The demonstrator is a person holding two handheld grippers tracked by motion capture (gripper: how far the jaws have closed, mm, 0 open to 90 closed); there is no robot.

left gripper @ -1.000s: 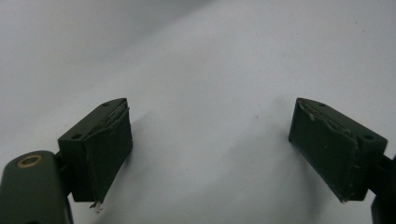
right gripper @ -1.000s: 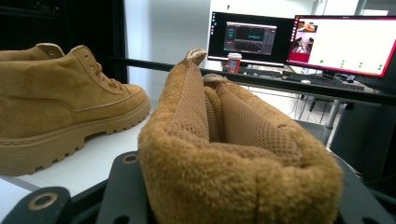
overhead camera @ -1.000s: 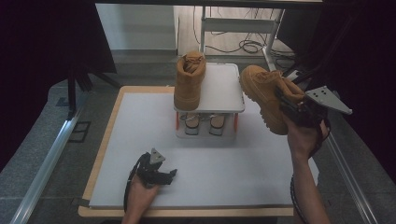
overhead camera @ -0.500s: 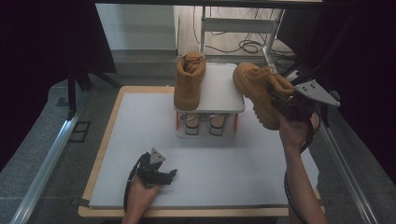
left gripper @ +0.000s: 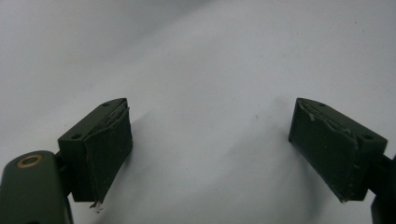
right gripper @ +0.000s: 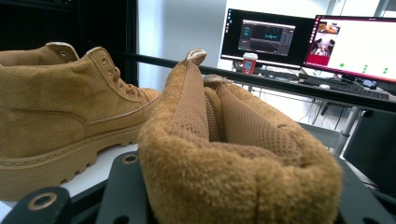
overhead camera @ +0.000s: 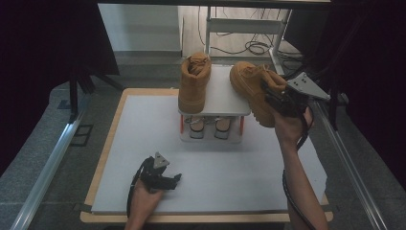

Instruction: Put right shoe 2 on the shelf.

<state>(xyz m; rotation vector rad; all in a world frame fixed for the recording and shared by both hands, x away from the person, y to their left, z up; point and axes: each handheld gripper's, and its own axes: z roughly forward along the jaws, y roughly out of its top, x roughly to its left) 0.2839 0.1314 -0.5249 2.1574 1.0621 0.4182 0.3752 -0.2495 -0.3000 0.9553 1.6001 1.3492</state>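
Clearly, the main risk sits with our right gripper (overhead camera: 274, 98), whose jaws are clamped part-way closed on the padded collar of the second boot (overhead camera: 251, 91), carried in the air at the right edge of the small white rack (overhead camera: 224, 98). That collar is soft and squashes (we can see it bulging between the jaws in the right gripper view), so we judge the boot (right gripper: 243, 154) could swing or slip, since its heavy sole hangs out from the grip. If it comes in low, the sole could knock the rack's edge or bump the first boot (overhead camera: 194, 88), which stands on the rack's top shelf, and tip it off.

As for what holds what: the top shelf carries that one boot, with bare room beside it; the lower shelf holds a pair of small shoes (overhead camera: 206, 127).

Our left gripper (overhead camera: 165, 178) rests on the table mat (overhead camera: 143, 143), jaws wide apart around nothing.
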